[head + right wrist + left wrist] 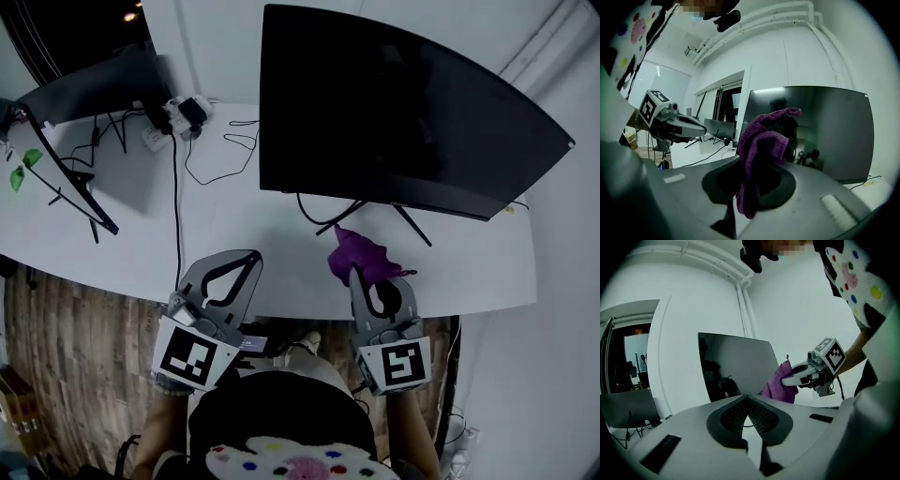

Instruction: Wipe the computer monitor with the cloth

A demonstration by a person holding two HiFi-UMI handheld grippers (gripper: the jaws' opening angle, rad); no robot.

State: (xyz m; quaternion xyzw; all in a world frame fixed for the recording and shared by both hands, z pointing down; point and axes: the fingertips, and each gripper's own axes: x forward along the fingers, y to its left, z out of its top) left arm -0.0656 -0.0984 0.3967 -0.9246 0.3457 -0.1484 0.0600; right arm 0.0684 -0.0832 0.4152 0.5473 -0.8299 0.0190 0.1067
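Pinching purple cloth (pixel 361 253), right tool (pixel 366 281) hovers above the table (pixel 234 234) front edge, just short of the monitor (pixel 394 112) bottom edge. Left tool (pixel 247 259) pressed together, empty, at the same edge.

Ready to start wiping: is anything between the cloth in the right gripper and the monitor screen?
Nothing visible. The cloth, clamped in the right gripper, faces the monitor across open air; the stand legs sit below the screen.
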